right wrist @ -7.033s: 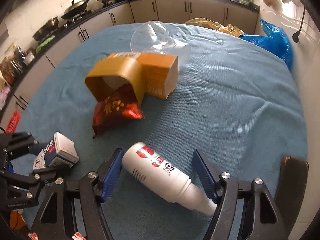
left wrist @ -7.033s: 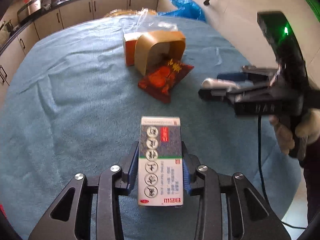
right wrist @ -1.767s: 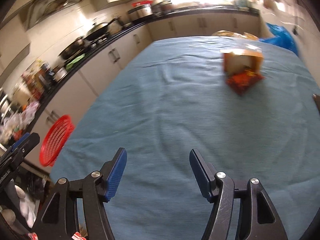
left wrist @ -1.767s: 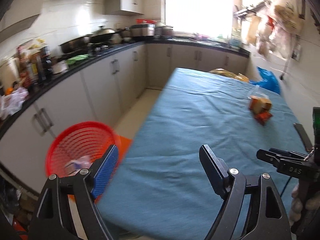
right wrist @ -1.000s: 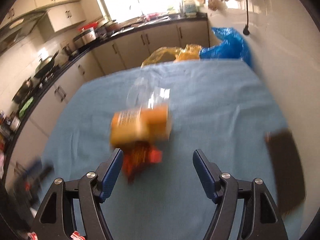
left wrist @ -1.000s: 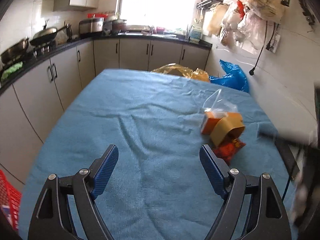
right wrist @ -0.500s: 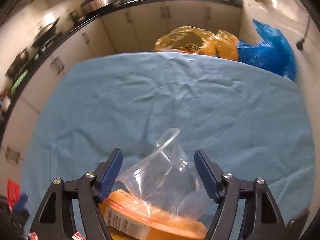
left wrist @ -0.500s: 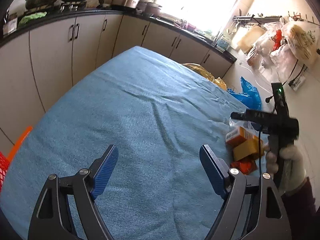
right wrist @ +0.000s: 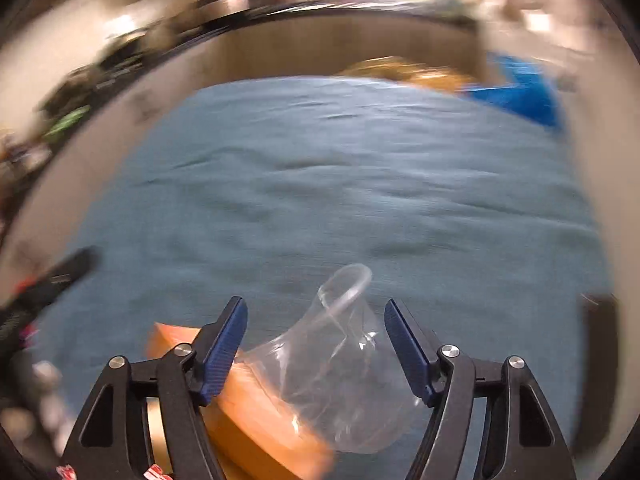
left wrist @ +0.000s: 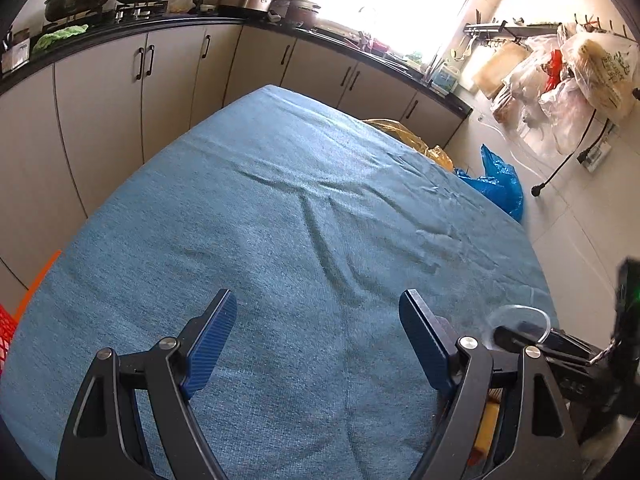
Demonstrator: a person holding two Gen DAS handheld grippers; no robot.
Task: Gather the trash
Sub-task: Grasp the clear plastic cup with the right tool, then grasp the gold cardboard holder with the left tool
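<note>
A clear plastic cup (right wrist: 344,364) lies on its side on the blue tablecloth (right wrist: 320,184), partly over an orange box (right wrist: 256,412). My right gripper (right wrist: 316,344) is open and straddles the cup, one blue pad on each side, with no visible squeeze; this view is blurred. In the left wrist view the cup's rim (left wrist: 516,316) and a sliver of the orange box (left wrist: 490,420) show at the lower right, beside the right gripper (left wrist: 520,336). My left gripper (left wrist: 316,304) is open above bare cloth with nothing between its fingers.
A red basket (left wrist: 6,332) and an orange mat (left wrist: 40,276) are on the floor off the table's left edge. A yellow bag (left wrist: 404,132) and a blue bag (left wrist: 500,188) lie past the far end. Cabinets line the left and back. A dark flat object (right wrist: 596,320) sits at the table's right edge.
The right gripper has come down around the clear cup, which now sits lower between its fingers. In the left view the right gripper has dropped toward the lower right corner.
</note>
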